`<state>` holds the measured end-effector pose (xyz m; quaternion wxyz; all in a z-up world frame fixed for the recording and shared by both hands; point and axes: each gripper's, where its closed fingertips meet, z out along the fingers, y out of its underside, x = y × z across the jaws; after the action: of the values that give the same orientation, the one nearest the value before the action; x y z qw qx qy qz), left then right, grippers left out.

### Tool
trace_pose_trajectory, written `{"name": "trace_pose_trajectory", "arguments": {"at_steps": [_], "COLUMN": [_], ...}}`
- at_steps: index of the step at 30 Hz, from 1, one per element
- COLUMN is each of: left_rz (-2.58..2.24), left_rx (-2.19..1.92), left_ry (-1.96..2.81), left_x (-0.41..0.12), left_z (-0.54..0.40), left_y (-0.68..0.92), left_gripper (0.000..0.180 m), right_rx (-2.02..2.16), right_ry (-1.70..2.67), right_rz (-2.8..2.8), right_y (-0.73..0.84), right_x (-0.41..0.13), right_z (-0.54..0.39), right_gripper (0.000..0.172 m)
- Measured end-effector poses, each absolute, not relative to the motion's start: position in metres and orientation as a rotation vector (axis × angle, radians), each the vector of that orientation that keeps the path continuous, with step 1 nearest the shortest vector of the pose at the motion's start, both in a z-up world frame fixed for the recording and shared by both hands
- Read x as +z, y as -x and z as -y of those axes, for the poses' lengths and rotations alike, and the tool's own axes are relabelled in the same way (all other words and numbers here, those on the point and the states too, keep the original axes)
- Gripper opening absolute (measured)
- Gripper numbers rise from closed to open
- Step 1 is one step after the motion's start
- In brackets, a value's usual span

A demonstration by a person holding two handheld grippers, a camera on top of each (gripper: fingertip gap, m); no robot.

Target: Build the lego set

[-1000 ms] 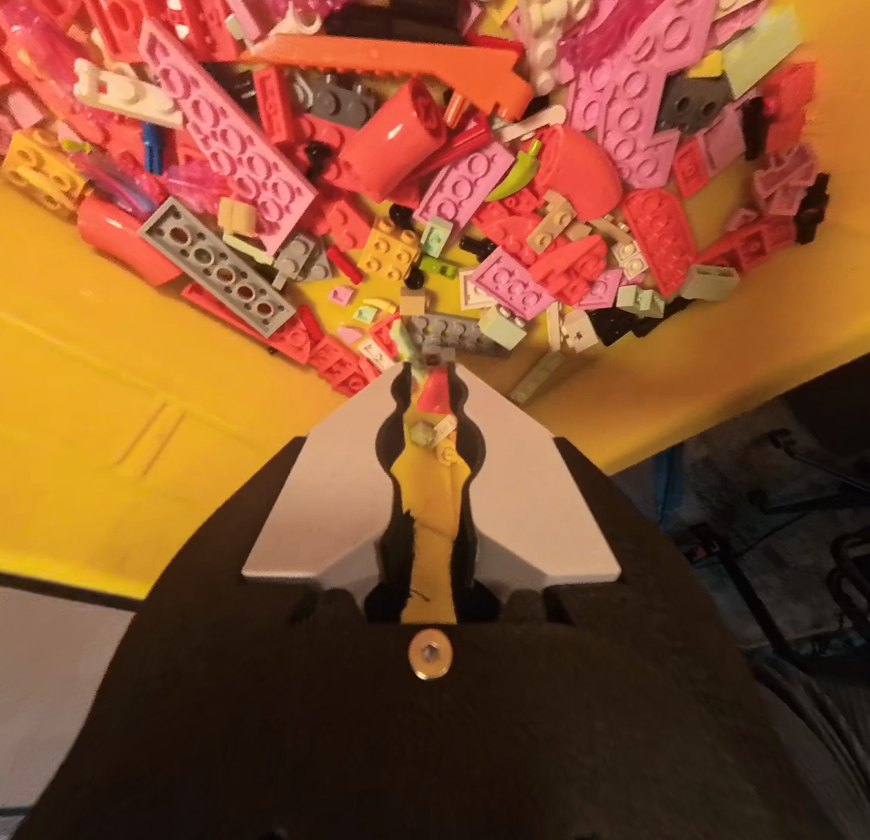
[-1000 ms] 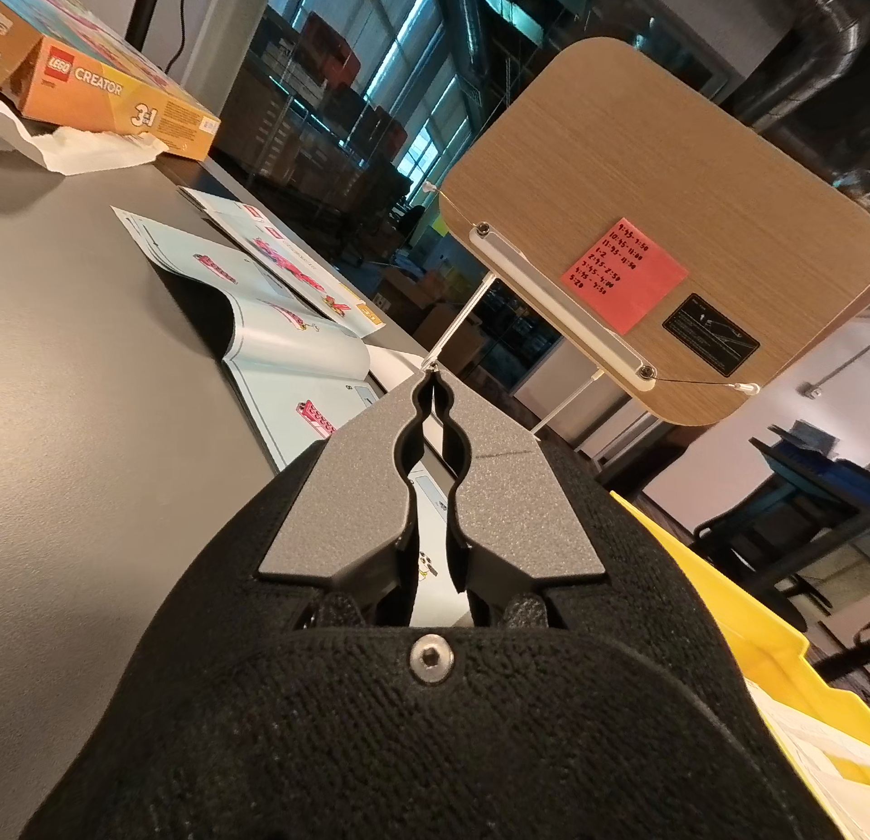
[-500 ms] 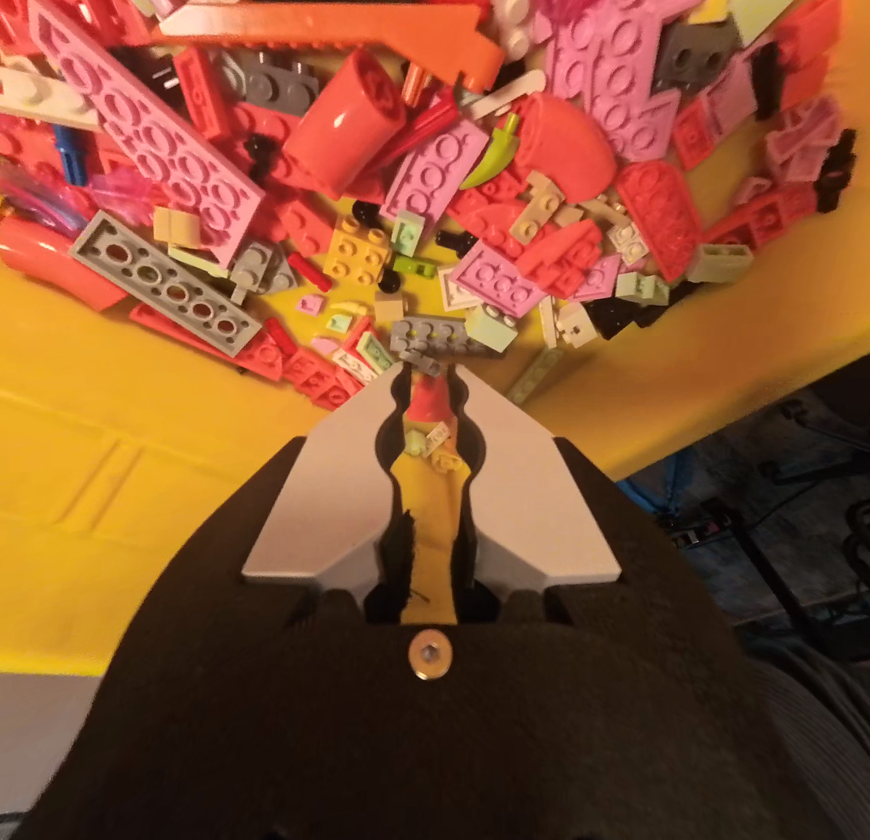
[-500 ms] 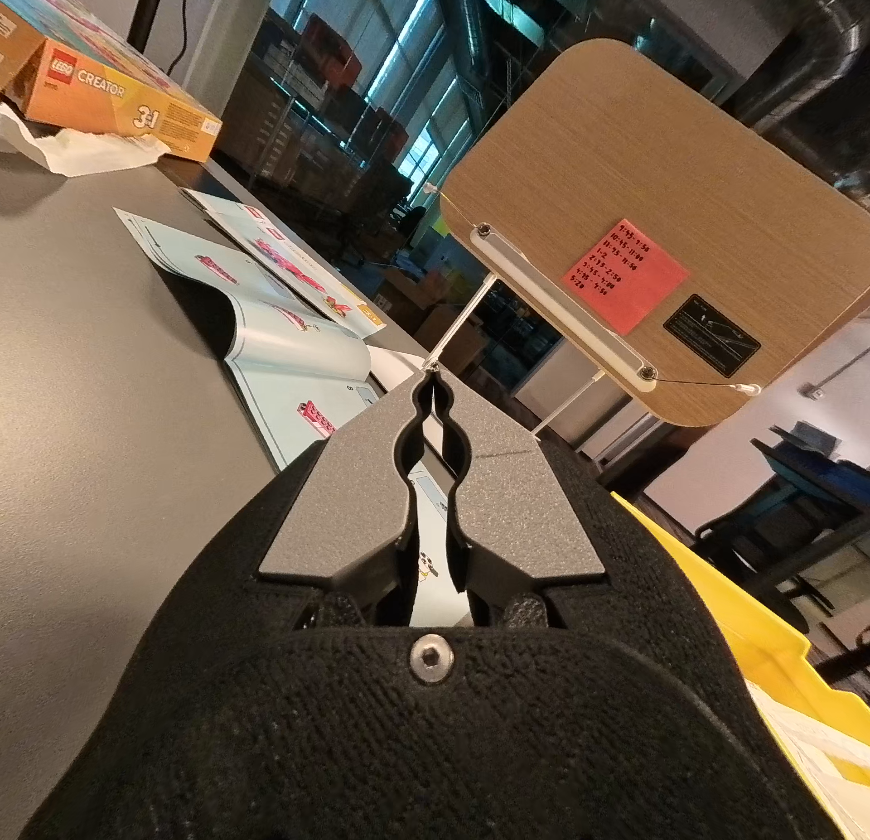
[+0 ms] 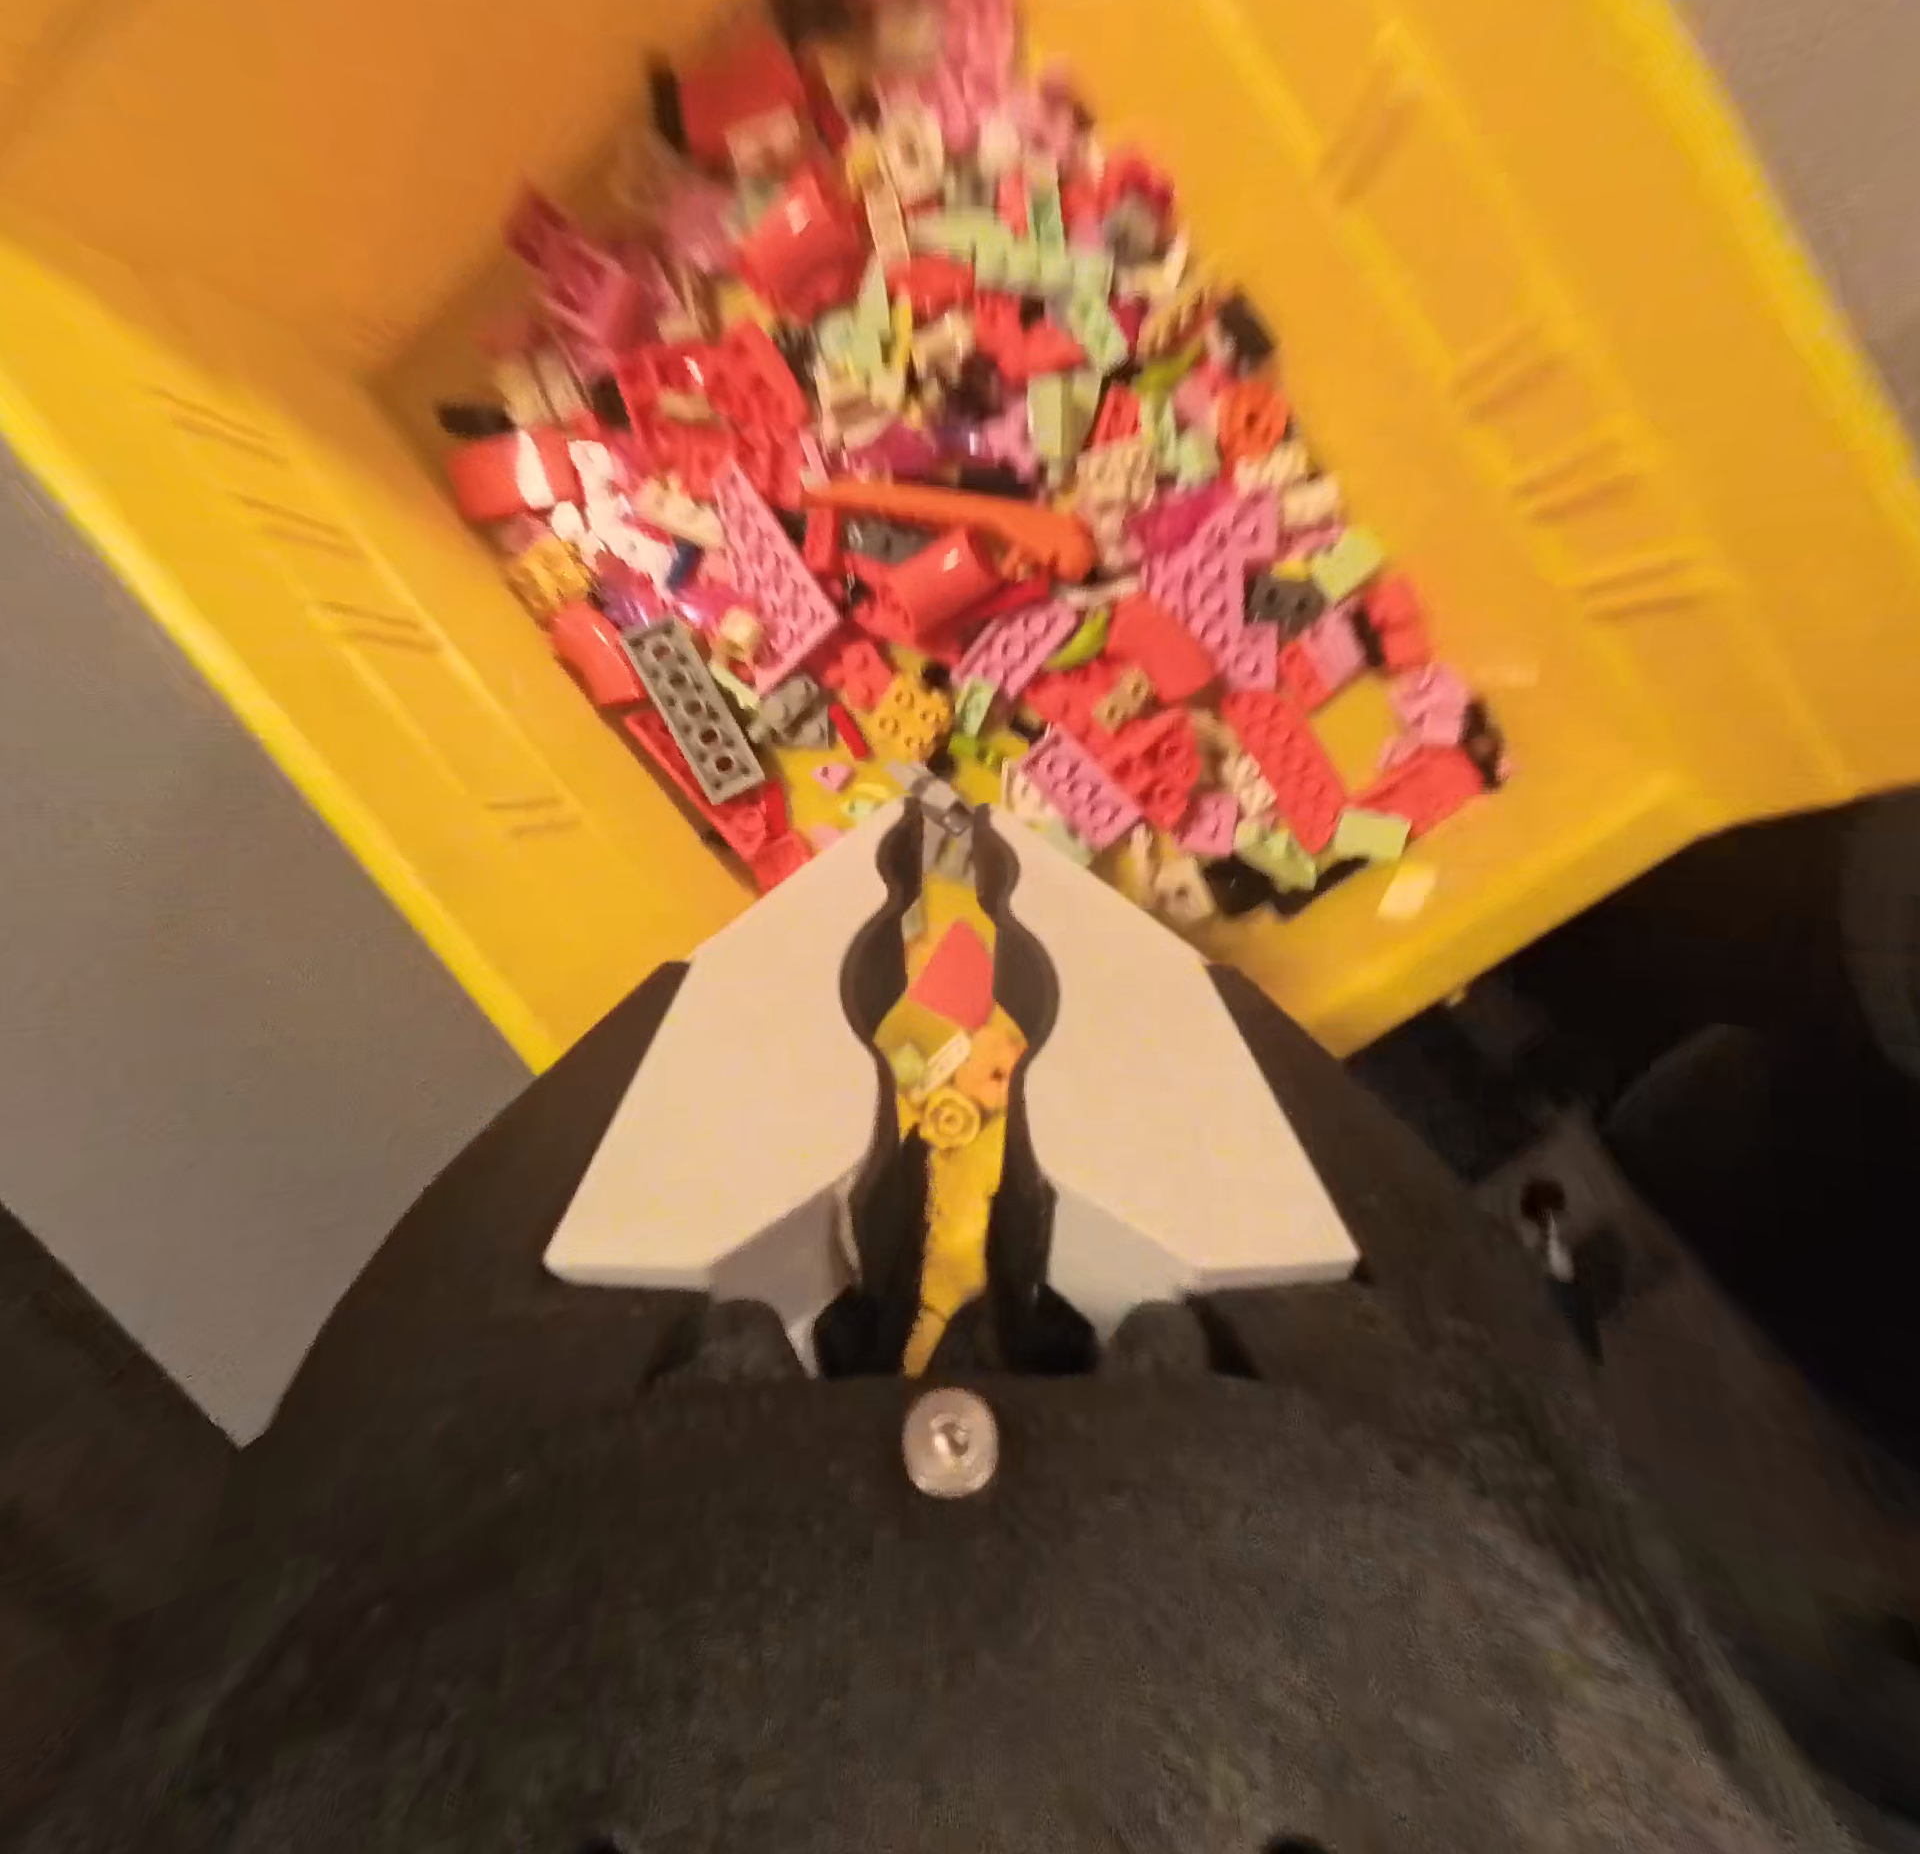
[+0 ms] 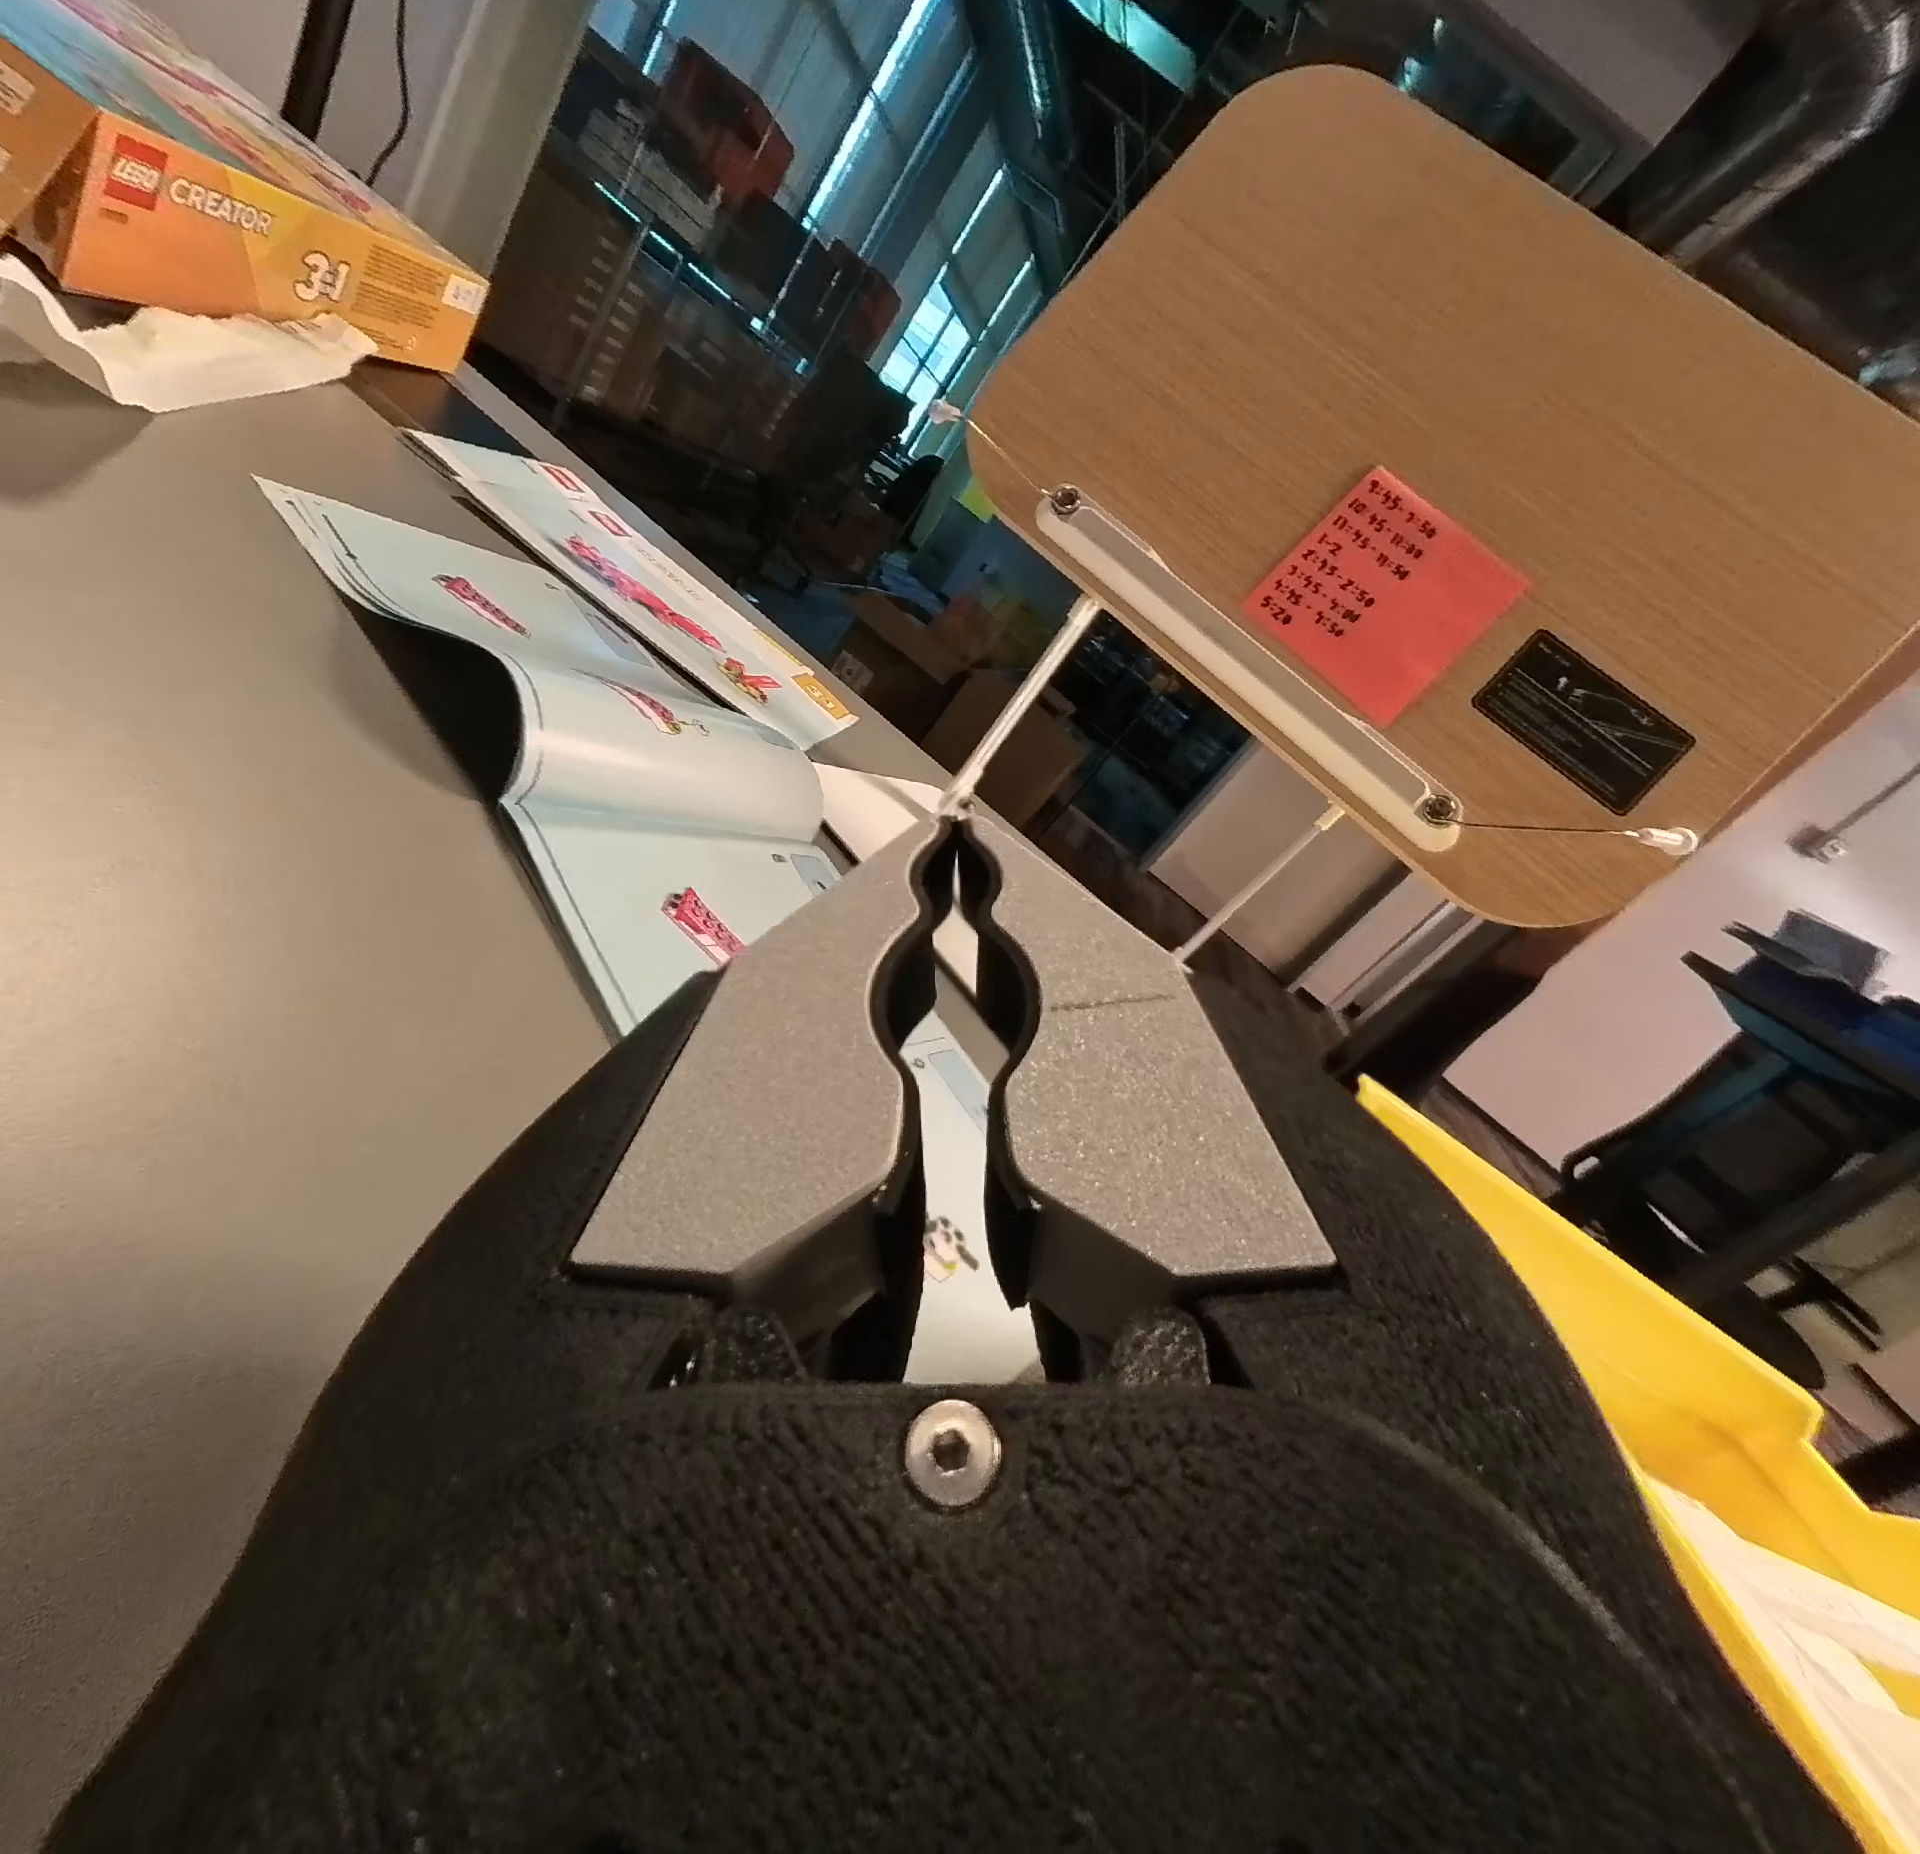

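Lifted back from the brick pile [image 5: 935,454], left gripper [image 5: 945,817] nearly closed, pinching a small grey piece [image 5: 933,788] at its fingertips, yellow bin [image 5: 260,516] ahead, right gripper [image 6: 954,836] pressed together, bare, booklet [image 6: 665,765] beside it.

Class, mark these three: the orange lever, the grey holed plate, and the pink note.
Orange lever [image 5: 940,513], left wrist view, middle of its bar.
Grey holed plate [image 5: 690,710], left wrist view, centre hole row.
Pink note [image 6: 1385,591], right wrist view, its centre.

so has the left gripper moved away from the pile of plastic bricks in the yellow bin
Yes. The left gripper has pulled up and back: the yellow bin walls now show around a smaller brick pile, and a small grey brick sits between its fingertips.
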<state>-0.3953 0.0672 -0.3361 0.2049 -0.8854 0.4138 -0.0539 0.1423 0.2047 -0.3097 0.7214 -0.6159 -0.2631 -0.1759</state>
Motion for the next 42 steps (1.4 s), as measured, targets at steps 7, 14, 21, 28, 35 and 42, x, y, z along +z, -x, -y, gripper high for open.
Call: {"name": "trace_pose_trajectory", "arguments": {"at_steps": [7,14,21,28,35,42], "left_rz": [-0.545,-0.680,-0.896,-0.961,-0.981,-1.025], "left_rx": [-0.432,-0.701,-0.514,-0.466,-0.509,-0.427], "left_ry": [2.122,1.769,1.473,1.330,1.196,1.157], "left_x": [-0.258,-0.230,-0.270,-0.301,-0.292,-0.292], "left_z": [-0.066,-0.050,-0.086,-0.133,-0.110,-0.104], "left_y": [0.310,0.146,0.030,-0.008,-0.008,-0.014], "left_gripper": [0.009,0.009,0.008,0.008,0.008,0.008], "right_rx": [-0.317,-0.152,0.001,0.121,0.695,1.347], "right_ry": [1.310,1.225,1.182,1.272,1.429,1.536], "right_rz": [0.658,0.800,0.828,0.813,0.737,0.487], "right_y": [-0.119,-0.080,-0.070,-0.069,-0.038,-0.024], "right_x": [-0.308,-0.308,-0.303,-0.308,-0.308,-0.298], "right_z": [-0.196,-0.159,-0.127,-0.128,-0.113,-0.101], "right_gripper": [0.000,0.000,0.000,0.000,0.006,0.025]}}
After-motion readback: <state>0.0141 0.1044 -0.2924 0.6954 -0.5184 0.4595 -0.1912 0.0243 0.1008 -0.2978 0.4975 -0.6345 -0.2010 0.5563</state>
